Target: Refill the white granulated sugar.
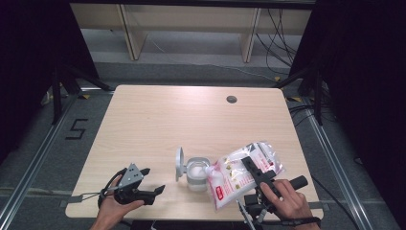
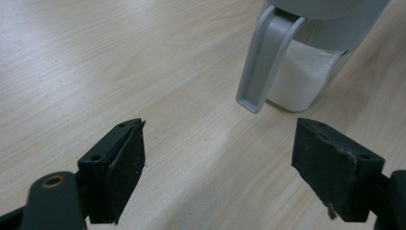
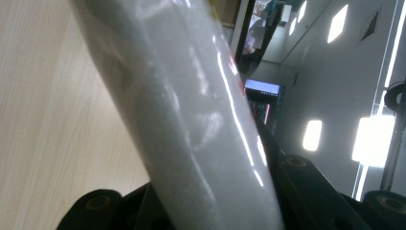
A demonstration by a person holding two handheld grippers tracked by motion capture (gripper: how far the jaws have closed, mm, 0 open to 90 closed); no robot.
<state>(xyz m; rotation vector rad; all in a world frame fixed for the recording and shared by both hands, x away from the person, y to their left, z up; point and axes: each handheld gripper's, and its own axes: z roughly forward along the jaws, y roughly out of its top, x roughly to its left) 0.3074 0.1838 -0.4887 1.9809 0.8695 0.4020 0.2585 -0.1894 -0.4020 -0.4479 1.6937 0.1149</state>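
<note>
Currently my right hand [image 1: 287, 196] sits at the near right edge of the table [image 1: 158, 124], wrist turned so that my right gripper [image 1: 260, 173] points up and away across the tabletop. Its jaws are clamped on the bag [image 1: 242, 173] of white powder, which is tilted with its spout corner down at the mouth of the jar [image 1: 196, 174]. My left hand [image 1: 117, 203] rests at the near left edge, and my left gripper [image 1: 143, 184] lies low and points right toward the jar, jaws spread with only bare table between them.

In the right gripper view the bag [image 3: 191, 120] covers the jaws, so the pads' contact is hidden. In the left gripper view the jar's [image 2: 306, 76] top is cut off by the frame.

The jar stands just left of the bag, its lid [image 1: 179, 163] hinged open to the left, and well apart from the left gripper. White powder shows inside it.
</note>
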